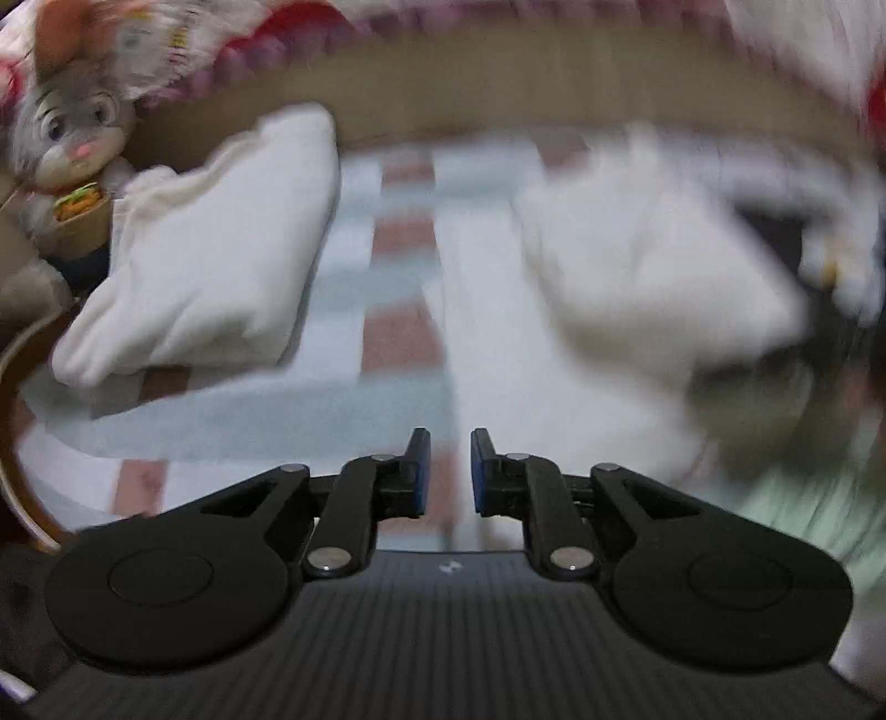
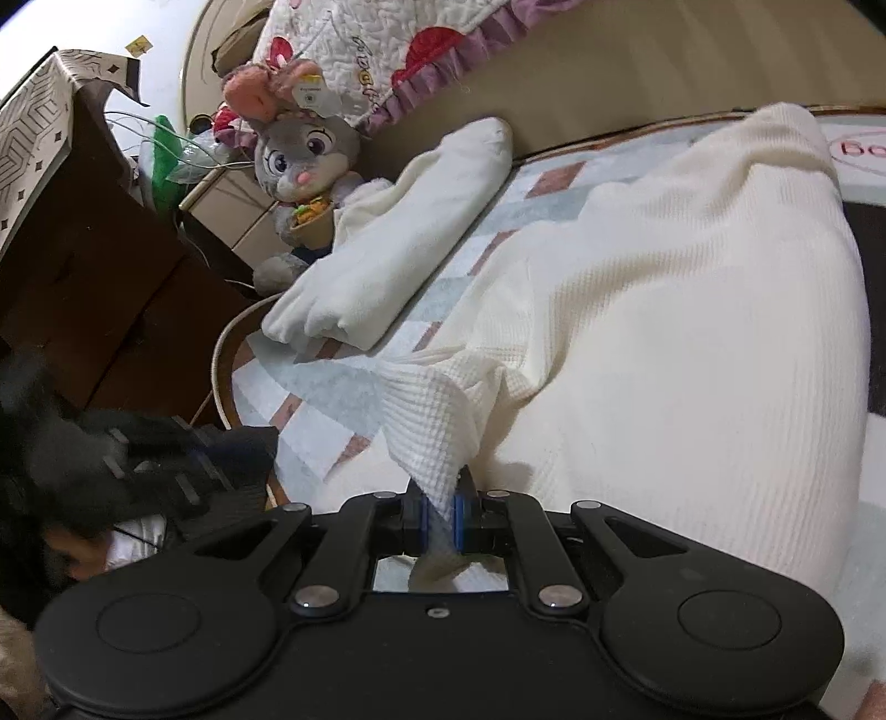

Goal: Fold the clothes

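Note:
A cream waffle-knit garment point(image 2: 664, 310) lies spread over the patterned bed cover point(image 2: 343, 387). My right gripper point(image 2: 441, 498) is shut on a bunched corner of it, and the cloth rises in a peak from the pads. In the blurred left wrist view the same garment point(image 1: 653, 277) shows at the right. My left gripper point(image 1: 449, 465) hangs open above the bed cover point(image 1: 410, 310) with nothing between its fingers. A folded white garment point(image 1: 210, 249) point(image 2: 387, 249) rests at the far left of the bed.
A grey plush rabbit point(image 2: 304, 160) point(image 1: 66, 138) sits by the folded garment, against a quilted pillow point(image 2: 398, 50). A brown headboard point(image 1: 498, 72) runs along the back. A dark wooden cabinet point(image 2: 94, 266) stands beside the bed. The other gripper point(image 2: 166, 459) is blurred at lower left.

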Demonstrator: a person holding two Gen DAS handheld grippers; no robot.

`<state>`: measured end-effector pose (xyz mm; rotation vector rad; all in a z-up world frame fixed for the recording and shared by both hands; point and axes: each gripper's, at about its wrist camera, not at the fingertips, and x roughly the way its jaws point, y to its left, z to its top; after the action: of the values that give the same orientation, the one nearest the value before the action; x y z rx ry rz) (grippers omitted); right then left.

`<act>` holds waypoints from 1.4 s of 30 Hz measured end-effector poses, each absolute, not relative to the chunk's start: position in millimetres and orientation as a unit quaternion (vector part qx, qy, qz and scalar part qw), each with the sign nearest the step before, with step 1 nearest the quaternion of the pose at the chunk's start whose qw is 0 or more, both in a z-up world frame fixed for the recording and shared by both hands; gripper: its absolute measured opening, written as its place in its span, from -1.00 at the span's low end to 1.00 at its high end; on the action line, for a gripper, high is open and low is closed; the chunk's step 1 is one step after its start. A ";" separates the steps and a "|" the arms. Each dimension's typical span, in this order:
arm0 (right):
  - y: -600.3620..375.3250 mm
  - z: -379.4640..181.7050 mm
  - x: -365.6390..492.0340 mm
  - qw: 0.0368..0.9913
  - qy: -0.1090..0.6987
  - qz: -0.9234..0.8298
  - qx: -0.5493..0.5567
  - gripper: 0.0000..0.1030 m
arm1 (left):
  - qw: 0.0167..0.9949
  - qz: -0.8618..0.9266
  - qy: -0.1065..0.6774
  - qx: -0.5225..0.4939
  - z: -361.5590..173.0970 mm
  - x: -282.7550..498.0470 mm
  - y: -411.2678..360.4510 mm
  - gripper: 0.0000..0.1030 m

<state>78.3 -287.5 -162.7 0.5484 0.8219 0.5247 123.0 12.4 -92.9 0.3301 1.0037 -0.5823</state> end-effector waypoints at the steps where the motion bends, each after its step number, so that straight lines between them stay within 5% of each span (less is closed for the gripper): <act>1: -287.2 -168.0 79.5 0.846 0.394 0.243 0.263 -0.78 | 0.823 -0.272 0.482 0.130 -97.6 125.6 12.8 -0.61; 16: -266.9 -132.6 101.5 0.799 0.347 0.332 0.362 -0.79 | 0.767 -0.218 0.563 -0.217 -160.0 159.2 39.6 -0.60; 25: -214.8 -169.5 96.3 0.832 0.418 0.322 0.170 -0.82 | 0.771 -0.191 0.523 -0.310 -155.1 163.2 76.8 -0.57; 30: -213.8 -147.7 92.0 0.839 0.383 0.351 0.159 -0.81 | 0.735 -0.262 0.511 -0.361 -153.7 169.0 70.2 -0.29; 32: -212.3 -146.2 93.3 0.840 0.377 0.364 0.143 -0.81 | 0.740 -0.264 0.507 -0.354 -152.3 172.8 63.9 -0.01; 38: -214.2 -148.0 84.1 0.841 0.368 0.371 0.142 -0.81 | 0.734 -0.280 0.546 -0.291 -160.0 183.2 32.3 0.23; 40: -218.4 -144.6 83.5 0.840 0.356 0.380 0.152 -0.81 | 0.738 -0.282 0.558 -0.255 -166.8 184.8 18.0 0.22; 42: -227.2 -142.9 83.9 0.839 0.355 0.373 0.173 -0.73 | 0.759 -0.282 0.547 -0.214 -164.3 185.0 6.9 -0.53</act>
<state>83.9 -227.2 -142.9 0.3663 0.7508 0.7893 185.0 6.9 -164.3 -0.4662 1.1914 -0.6135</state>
